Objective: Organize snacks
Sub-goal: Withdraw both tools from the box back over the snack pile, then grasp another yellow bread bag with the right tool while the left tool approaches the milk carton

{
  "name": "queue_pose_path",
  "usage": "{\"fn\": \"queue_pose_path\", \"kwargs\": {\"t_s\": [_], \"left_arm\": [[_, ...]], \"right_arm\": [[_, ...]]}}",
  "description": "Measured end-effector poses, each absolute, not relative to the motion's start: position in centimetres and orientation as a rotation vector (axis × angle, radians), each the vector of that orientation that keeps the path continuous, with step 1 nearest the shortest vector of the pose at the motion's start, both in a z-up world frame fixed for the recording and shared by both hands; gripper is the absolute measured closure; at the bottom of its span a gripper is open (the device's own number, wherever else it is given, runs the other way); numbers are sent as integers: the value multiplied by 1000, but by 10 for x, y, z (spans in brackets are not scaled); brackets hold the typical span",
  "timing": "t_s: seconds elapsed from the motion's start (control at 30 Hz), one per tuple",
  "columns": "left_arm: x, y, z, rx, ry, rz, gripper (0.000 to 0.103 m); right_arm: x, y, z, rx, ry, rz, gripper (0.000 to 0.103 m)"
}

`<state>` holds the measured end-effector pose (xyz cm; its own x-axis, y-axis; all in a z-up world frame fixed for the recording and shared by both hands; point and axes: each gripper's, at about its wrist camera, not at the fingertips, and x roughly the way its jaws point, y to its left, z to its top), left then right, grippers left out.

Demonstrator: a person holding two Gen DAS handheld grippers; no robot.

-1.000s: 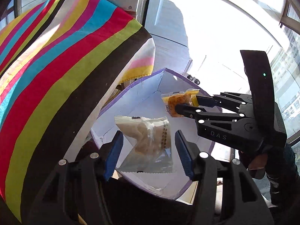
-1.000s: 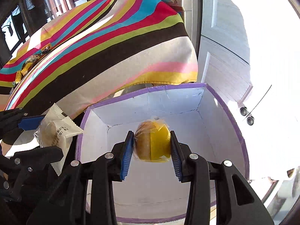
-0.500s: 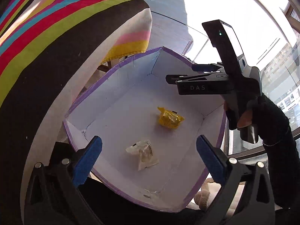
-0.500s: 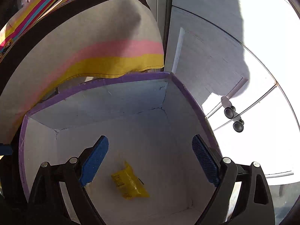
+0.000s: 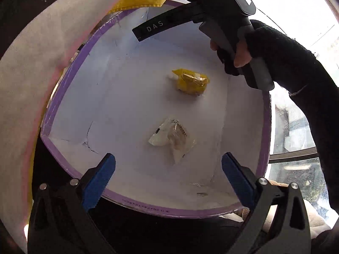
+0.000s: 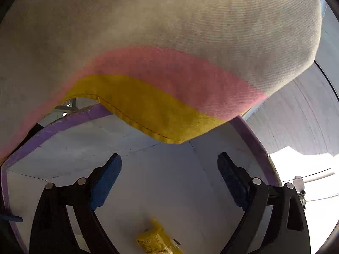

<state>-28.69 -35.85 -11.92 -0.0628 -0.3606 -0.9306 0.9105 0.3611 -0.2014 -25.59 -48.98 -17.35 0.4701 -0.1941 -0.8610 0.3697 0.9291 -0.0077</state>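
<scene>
Two crinkly snack packets (image 5: 191,82) on smooth white box (image 5: 118,110) floor | both grippers' fingers apart, empty

My left gripper (image 5: 168,169): black plastic frame, open triangular cut-outs in each arm, round silver screws at the joints. Finger pads (image 5: 99,178) bright blue, ribbed along the inner face.

My right gripper (image 6: 169,172): same build, black arms, silver screws, blue ribbed pads (image 6: 231,178).

From the left camera, the right tool's side shows white letters "DAS" on a black arm, a grey handle, a dark top housing with a small blue dot and a white sticker.

My right hand (image 5: 241,51): black fingerless knit glove, black sleeve (image 5: 307,97) with a seam at the cuff.
</scene>
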Motion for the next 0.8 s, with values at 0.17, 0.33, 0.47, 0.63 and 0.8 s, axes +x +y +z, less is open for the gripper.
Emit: {"fn": "queue_pose_path", "kwargs": {"t_s": [0.17,0.33,0.47,0.63,0.8], "left_arm": [[-281,-322,-30,338,974,-1251,3],[-272,-229,54,143,646,-1168,2],[-227,-156,80,77,542,-876,2],[-152,-45,78,-4,629,-505,2],[-71,57,68,-121,723,-235,2]], "right_arm": [[-347,-447,-103,279,790,-304,14],[-388,-378,-5,214,457,-125,14],[-359,-312,58,167,241,128,5],[-239,-239,77,99,411,233,5],[-143,-167,61,4,501,329,5]]}}
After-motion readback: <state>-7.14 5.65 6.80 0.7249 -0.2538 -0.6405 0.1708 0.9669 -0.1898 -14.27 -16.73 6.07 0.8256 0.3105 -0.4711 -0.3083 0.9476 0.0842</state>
